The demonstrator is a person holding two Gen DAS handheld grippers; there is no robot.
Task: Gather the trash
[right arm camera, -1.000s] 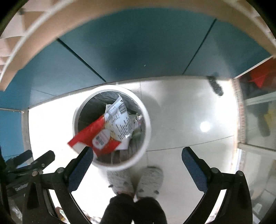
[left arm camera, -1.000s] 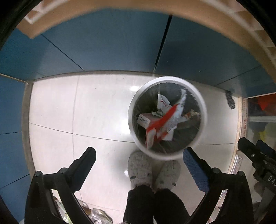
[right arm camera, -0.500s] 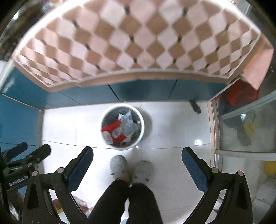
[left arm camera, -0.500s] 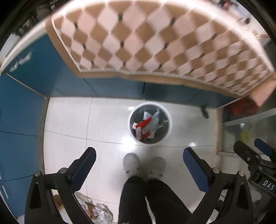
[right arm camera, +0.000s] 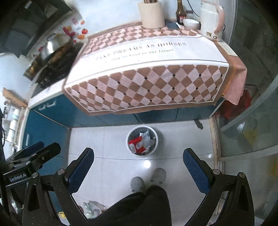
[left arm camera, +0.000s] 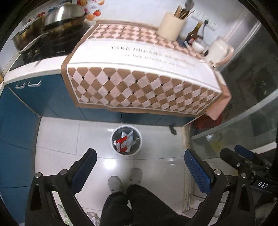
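Note:
A white round trash bin (left arm camera: 139, 139) stands on the white tiled floor in front of the blue cabinets; it also shows in the right wrist view (right arm camera: 155, 137). It holds red and white wrappers (left arm camera: 124, 142) (right arm camera: 139, 144). My left gripper (left arm camera: 139, 160) is open and empty, high above the floor. My right gripper (right arm camera: 138, 157) is open and empty, also high above the bin. The right gripper shows at the right edge of the left wrist view (left arm camera: 243, 160).
A counter with a checked brown and pink cloth (left arm camera: 139, 83) carries a utensil holder (left arm camera: 172, 24), a bottle (left arm camera: 192, 34), a bowl (right arm camera: 191, 23) and a white kettle (right arm camera: 211, 22). Pans (left arm camera: 60, 15) sit on the stove. My slippered feet (left arm camera: 125, 179) stand below the bin. A glass door (right arm camera: 252, 132) is on the right.
Both grippers have risen far above the bin, so the bin looks much smaller and the counter top has come into view. Both stay open and empty.

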